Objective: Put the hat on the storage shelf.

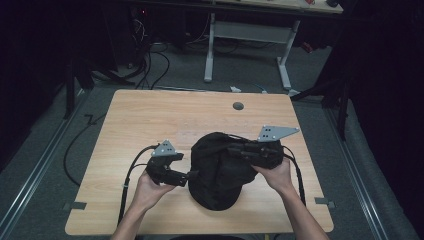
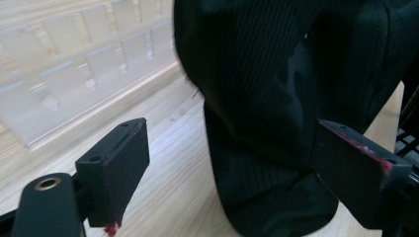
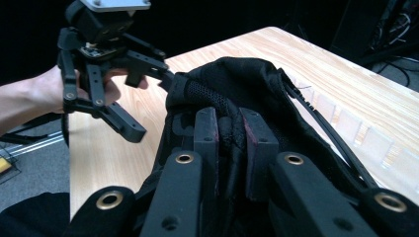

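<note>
Left gripper (image 1: 192, 174) sits at the left edge of the black bag (image 1: 220, 170), jaws spread wide, holding nothing; in the left gripper view the two flat black pads straddle the bag's lower edge without pinching it, red residue on the pad edges. One bag, dark ribbed/woven fabric, slumped in a soft rounded heap on the near-centre of the light wood-grain table (image 1: 150, 115). Right gripper view adds detail the high view lacks: a mesh panel and a thin black strap running off the bag's far side. Right gripper (image 3: 231, 143) has its jaws closed down on a bunched fold of the bag's fabric at its right side, cloth squeezed between the pads. Two grippers, each with a grey triangular plate on top; two hands. One small dark round grommet (image 1: 238, 105) sits in the table's far edge. High view also shows a white-legged desk (image 1: 250, 35) beyond.
</note>
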